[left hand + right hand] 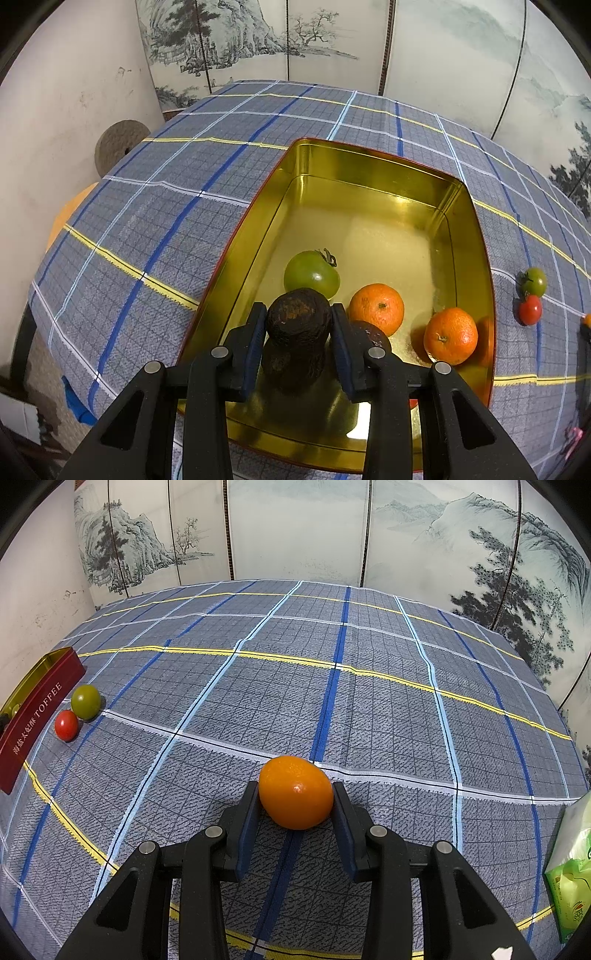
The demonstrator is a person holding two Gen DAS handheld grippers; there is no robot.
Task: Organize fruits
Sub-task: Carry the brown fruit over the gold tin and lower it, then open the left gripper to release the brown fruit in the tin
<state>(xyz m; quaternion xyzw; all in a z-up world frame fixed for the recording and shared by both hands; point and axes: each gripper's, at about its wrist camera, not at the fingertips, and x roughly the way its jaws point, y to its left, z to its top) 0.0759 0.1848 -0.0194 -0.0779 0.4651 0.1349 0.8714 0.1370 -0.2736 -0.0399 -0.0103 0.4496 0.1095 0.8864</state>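
My left gripper (298, 325) is shut on a dark wrinkled fruit (298, 317) and holds it over the near end of a gold tin (369, 162). In the tin lie a green tomato (312, 274), two oranges (376, 308) (450, 336) and another dark fruit (373, 334) partly hidden behind my right finger. My right gripper (295, 797) is shut on an orange kumquat-like fruit (295, 792) just above the plaid cloth. A small green tomato (85, 700) and a red tomato (66, 724) lie on the cloth beside the tin's red wall (37, 716).
The plaid tablecloth (332, 686) covers the table. A painted folding screen (295, 528) stands behind it. A green plastic packet (570, 871) lies at the right edge. A round grey disc (120, 146) leans on the wall at left.
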